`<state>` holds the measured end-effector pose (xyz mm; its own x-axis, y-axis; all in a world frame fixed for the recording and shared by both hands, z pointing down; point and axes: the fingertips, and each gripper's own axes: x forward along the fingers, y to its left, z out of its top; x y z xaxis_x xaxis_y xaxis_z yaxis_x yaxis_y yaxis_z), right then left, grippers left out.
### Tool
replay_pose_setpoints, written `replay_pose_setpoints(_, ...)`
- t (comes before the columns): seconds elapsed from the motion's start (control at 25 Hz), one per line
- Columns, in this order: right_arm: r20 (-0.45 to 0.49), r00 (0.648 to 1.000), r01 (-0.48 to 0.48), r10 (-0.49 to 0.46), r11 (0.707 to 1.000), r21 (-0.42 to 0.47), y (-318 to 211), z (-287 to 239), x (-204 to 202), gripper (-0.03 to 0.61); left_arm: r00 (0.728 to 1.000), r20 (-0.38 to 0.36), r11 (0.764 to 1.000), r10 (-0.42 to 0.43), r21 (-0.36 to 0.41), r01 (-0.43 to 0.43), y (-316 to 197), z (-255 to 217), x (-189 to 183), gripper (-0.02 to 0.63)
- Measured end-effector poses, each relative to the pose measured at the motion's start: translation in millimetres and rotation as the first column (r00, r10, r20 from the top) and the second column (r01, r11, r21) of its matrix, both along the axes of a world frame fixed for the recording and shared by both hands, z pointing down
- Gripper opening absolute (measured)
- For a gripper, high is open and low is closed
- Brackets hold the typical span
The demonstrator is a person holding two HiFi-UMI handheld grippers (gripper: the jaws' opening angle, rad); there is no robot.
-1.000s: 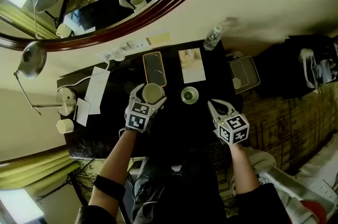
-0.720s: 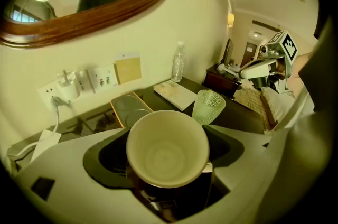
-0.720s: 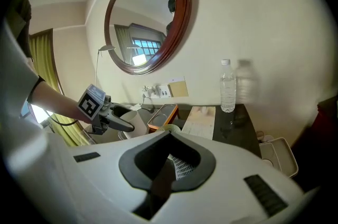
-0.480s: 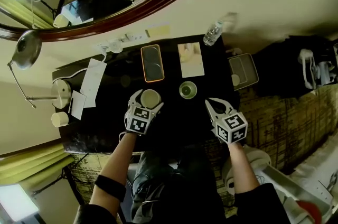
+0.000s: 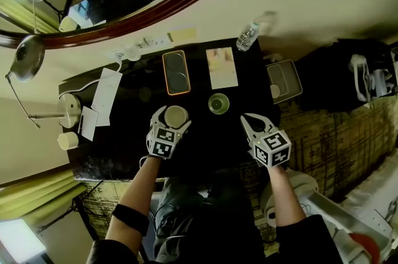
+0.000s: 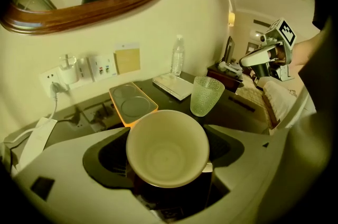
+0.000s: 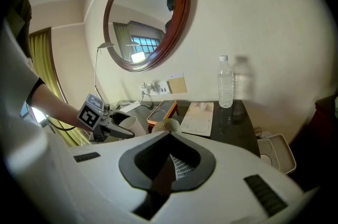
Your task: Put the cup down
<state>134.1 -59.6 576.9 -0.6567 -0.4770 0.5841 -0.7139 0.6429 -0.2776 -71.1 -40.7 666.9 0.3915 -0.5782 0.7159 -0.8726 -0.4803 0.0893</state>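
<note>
A cream cup (image 5: pixel 176 115) sits between the jaws of my left gripper (image 5: pixel 176 111), which is shut on its sides, over the near left part of the black table (image 5: pixel 205 139). In the left gripper view the cup (image 6: pixel 168 146) fills the middle, mouth toward the camera and empty. Whether its base touches the table I cannot tell. My right gripper (image 5: pixel 247 122) hovers near the table's front right, shut with nothing in it; its closed fingers (image 7: pixel 170 160) show in the right gripper view. The left gripper (image 7: pixel 113 125) with the cup also shows there.
A textured glass tumbler (image 5: pixel 218 103) stands just right of the cup. Behind lie an orange-rimmed tray (image 5: pixel 176 73) and a booklet (image 5: pixel 222 68), with a water bottle (image 5: pixel 247 38) at the wall. Papers (image 5: pixel 106 94), a lamp base (image 5: pixel 68 108) and a small cup (image 5: pixel 66 140) are left.
The left gripper with the cup has drawn back a little from the orange tray toward the table's near side. The right gripper has kept its place.
</note>
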Motion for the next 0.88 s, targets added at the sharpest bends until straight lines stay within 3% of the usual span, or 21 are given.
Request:
replay_pose_setpoints(0.44,-0.004,1.0,0.002,-0.002,1.0,0.0,-1.1,0.3,4.4,0.002,1.0,0.01,1.0,0.008,0.029,-0.008,3.2,-9.2,2.5,0.456)
replay_pose_setpoints(0.88,0.018,1.0,0.011,-0.013,0.998,0.066,-17.3,-34.7,-7.2,0.002,0.998,-0.012,0.99,-0.066,0.127,0.067,23.5,-98.6,-32.4,0.453)
